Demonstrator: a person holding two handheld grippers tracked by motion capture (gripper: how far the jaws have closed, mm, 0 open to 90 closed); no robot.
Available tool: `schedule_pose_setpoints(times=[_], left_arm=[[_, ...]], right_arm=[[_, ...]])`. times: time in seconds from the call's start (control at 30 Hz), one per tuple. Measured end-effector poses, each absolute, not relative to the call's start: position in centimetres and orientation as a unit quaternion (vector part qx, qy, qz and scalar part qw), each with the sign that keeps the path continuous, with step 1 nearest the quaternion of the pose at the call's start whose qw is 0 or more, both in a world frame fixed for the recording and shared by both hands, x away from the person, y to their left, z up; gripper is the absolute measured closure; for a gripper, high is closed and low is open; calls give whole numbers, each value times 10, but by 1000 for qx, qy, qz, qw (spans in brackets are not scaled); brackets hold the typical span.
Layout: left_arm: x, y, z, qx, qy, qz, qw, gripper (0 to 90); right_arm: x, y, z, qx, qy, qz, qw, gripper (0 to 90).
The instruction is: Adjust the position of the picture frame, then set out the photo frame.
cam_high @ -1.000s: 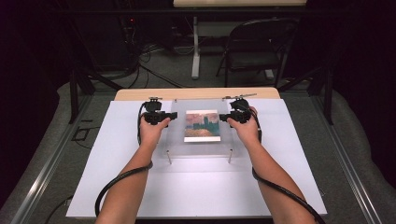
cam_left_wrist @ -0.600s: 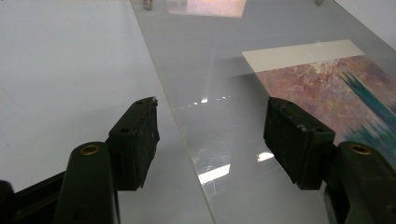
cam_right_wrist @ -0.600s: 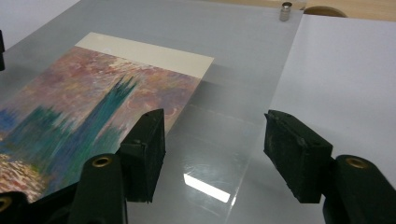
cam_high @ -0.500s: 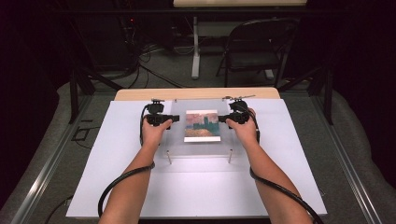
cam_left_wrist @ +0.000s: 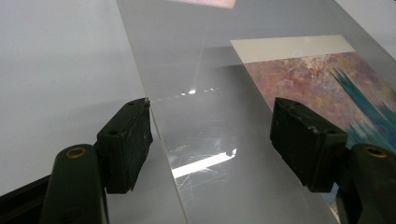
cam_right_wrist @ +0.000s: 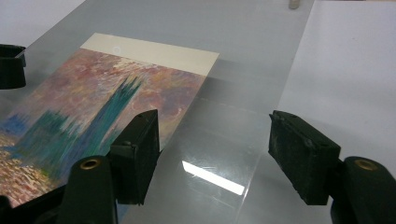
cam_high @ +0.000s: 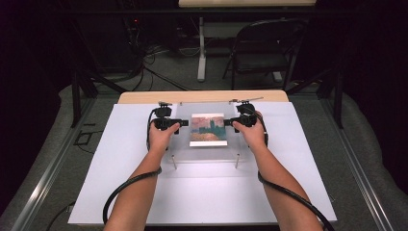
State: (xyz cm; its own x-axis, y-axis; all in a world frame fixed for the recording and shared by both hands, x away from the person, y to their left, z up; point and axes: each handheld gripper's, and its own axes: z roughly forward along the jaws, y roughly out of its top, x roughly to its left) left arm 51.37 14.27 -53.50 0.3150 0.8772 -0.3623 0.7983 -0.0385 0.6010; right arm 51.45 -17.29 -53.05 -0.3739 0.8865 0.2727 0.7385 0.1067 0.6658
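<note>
A painted print (cam_high: 208, 129) in pinks and teal, with a cream strip on one side, lies under a clear acrylic sheet (cam_high: 204, 153) on the white tabletop (cam_high: 207, 192). My left gripper (cam_high: 182, 123) hovers at the sheet's left edge, open, with that edge (cam_left_wrist: 159, 135) running between its jaws. The print (cam_left_wrist: 322, 88) lies just beyond its right jaw. At the sheet's right edge my right gripper (cam_high: 227, 122) is open too. Its left jaw is over the corner of the print (cam_right_wrist: 107, 107) and its right jaw over bare table. I cannot tell whether either touches the sheet.
Two small pegs (cam_high: 174, 163) (cam_high: 236, 161) stand at the sheet's near edge. Cables (cam_high: 125, 185) trail from both grippers along the forearms. A wooden table edge (cam_high: 202, 96) lies behind the white surface, and a folding chair (cam_high: 260, 53) stands beyond it.
Both grippers have shifted only slightly at the sheet's sides. The sheet and the print have stayed put.
</note>
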Motion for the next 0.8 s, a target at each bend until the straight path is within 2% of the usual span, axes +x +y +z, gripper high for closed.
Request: schedule_pose_setpoints(times=[0.23,0.37,0.53,0.8], left_arm=[[513,142,-536,719,582,49,376,269],[515,142,-538,716,585,37,380,224],[516,143,-540,711,588,13,386,223],[516,143,-541,712,586,12,387,221]], right_arm=[[515,-173,-533,558,733,381,79,269],[516,-175,-534,562,730,382,68,264],[518,-174,-536,568,724,387,59,235],[520,-175,-540,578,715,393,36,228]])
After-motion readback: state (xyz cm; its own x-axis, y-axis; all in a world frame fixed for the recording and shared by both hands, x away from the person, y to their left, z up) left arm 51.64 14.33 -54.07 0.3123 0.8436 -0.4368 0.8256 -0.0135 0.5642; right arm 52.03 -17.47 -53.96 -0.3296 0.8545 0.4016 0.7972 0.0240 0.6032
